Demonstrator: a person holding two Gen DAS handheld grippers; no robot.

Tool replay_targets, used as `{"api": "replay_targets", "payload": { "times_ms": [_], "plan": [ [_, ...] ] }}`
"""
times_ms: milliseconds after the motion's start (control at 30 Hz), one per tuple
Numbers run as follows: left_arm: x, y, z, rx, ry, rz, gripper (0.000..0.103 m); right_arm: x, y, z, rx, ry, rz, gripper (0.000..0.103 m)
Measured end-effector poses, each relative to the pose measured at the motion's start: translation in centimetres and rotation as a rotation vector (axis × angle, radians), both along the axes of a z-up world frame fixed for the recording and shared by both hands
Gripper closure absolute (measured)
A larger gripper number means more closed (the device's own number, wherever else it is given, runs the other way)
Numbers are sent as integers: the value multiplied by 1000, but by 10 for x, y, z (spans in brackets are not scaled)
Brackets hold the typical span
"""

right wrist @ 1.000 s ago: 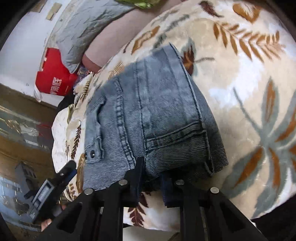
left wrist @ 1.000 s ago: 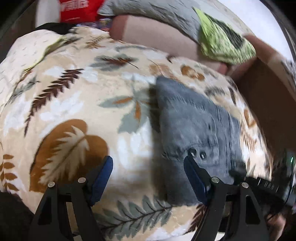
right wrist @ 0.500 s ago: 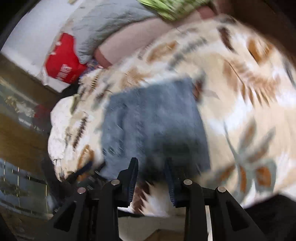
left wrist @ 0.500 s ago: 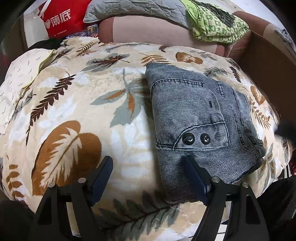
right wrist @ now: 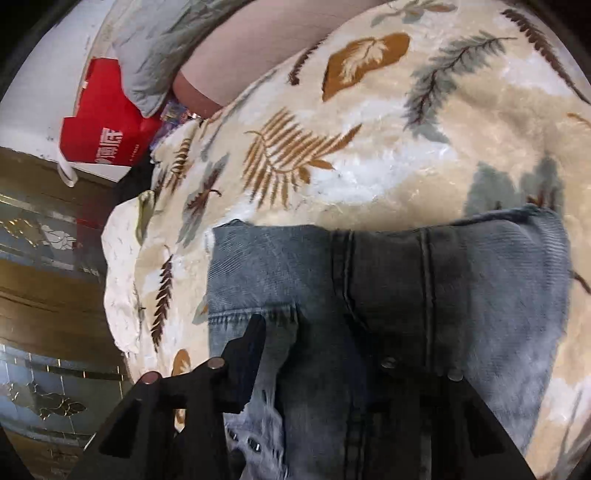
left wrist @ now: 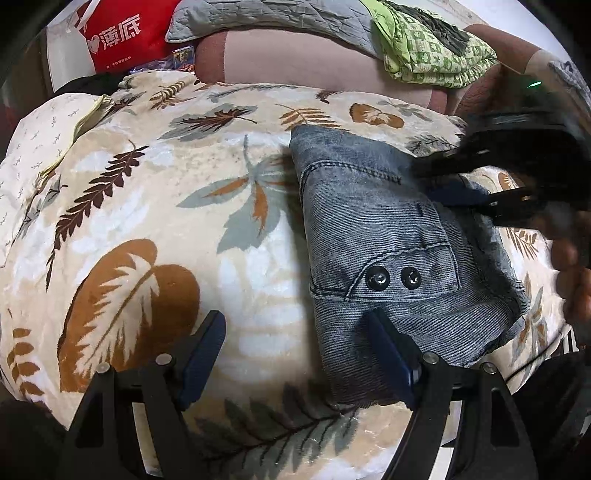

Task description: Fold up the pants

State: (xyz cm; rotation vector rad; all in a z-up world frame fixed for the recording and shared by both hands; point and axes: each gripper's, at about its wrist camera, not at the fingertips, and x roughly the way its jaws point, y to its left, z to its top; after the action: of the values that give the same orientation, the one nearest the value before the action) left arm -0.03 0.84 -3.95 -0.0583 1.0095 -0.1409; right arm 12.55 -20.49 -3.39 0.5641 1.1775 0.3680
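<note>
The grey-blue denim pants (left wrist: 388,240) lie folded into a compact bundle on the leaf-print blanket (left wrist: 166,221). My left gripper (left wrist: 295,354) is open and empty; its right finger (left wrist: 388,354) rests at the bundle's near edge. My right gripper (left wrist: 461,181) reaches in from the right over the far side of the bundle. In the right wrist view it (right wrist: 317,354) hangs open just above the pants (right wrist: 388,295), its left finger (right wrist: 251,354) by a seam; the right finger is dark and hard to make out.
A red bag (left wrist: 122,33), a grey pillow (left wrist: 266,14) and a green patterned cloth (left wrist: 432,48) lie behind the blanket on a pink-brown sofa back (left wrist: 295,59). A wooden floor (right wrist: 44,288) shows to the left in the right wrist view.
My right gripper let go of the bundle's edge, opened and swung round over the pants. My left gripper stayed open and steadied near the bundle's front edge.
</note>
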Motion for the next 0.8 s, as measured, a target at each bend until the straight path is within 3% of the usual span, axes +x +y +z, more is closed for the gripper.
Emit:
{"api": "replay_targets", "payload": {
  "times_ms": [33,100,167,233,333,467,600,667,800],
  "plan": [
    [0,0,0,0,-1,0,23,-4,0,6,-9,-23,7,55],
    [0,0,0,2,0,3,23,-18,-5,12,-55,-59,17,40],
    [0,-1,0,3,-1,1,23,-26,-14,-5,-149,-28,8,40],
    [-1,-3,0,16,-8,-1,23,-30,-21,-17,-121,-16,8,43],
    [0,-3,0,20,-5,6,23,-41,-12,4,-184,-65,15,41],
    [-1,-5,1,38,-12,2,23,-66,-14,17,-196,-117,19,41],
    [-1,-5,2,38,-8,2,23,-85,-25,-15,-226,-55,23,40],
    [-1,-5,9,42,-13,8,24,-90,-27,-15,-214,-91,23,40],
    [-5,-4,37,-12,-87,56,24,-85,-19,-10,-267,-61,77,40]
  ]
}}
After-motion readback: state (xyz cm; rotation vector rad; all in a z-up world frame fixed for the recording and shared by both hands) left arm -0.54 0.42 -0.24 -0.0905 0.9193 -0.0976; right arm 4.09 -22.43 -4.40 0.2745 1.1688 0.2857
